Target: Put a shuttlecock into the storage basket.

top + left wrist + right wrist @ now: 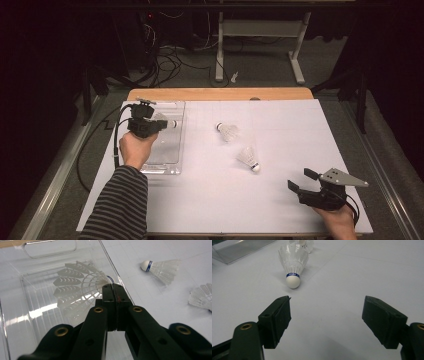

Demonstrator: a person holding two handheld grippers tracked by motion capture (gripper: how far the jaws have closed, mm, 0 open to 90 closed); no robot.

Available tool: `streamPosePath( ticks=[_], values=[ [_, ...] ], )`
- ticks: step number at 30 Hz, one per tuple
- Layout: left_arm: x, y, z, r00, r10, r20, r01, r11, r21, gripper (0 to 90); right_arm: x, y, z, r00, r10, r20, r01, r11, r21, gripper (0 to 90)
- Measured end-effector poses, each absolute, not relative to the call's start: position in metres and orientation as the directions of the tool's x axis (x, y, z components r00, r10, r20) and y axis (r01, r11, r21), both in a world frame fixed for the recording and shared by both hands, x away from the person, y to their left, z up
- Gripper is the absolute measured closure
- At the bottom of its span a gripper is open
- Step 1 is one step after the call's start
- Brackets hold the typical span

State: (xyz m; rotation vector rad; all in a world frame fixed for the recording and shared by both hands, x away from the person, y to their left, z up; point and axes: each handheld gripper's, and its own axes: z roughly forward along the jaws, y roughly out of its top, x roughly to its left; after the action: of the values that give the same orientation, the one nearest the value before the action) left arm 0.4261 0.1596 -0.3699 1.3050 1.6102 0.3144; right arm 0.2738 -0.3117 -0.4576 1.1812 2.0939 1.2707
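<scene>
From above, the left gripper (150, 125) hangs over a clear tray (172, 150) at about 10 o'clock on the white desk (280, 150), its jaws pinched on a shuttlecock (167, 121) whose cork tip points toward 3 o'clock. Two more shuttlecocks lie on the desk: the far one (227, 131) near the centre and the near one (248, 158) just toward 5 o'clock from it. The right gripper (302, 181) rests at 5 o'clock, jaws spread wide with nothing between them.

In the left gripper view, the jaws meet flat together, clamped at the cork end of the held shuttlecock (75, 287); its skirt fans out toward 9 o'clock above the tray (30, 315). The far one (161, 268) lies at 2 o'clock, the near one (201, 297) at 3 o'clock.

In the right gripper view, the jaws stand far apart over bare desk (362, 270). The near one (293, 262) lies at 11 o'clock, cork end toward the camera.
</scene>
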Motion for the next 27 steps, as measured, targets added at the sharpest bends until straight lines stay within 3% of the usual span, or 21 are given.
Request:
streamPosePath(
  ticks=[27],
  values=[
    [0.459, 0.154, -0.392, -0.003, 0.866, -0.501, 0.575, 0.411, 0.707, 89.2, 0.274, -0.311, -0.458, -0.556, 0.828, 0.069, 0.448, 0.229, 0.864, 23.5]
  ],
)
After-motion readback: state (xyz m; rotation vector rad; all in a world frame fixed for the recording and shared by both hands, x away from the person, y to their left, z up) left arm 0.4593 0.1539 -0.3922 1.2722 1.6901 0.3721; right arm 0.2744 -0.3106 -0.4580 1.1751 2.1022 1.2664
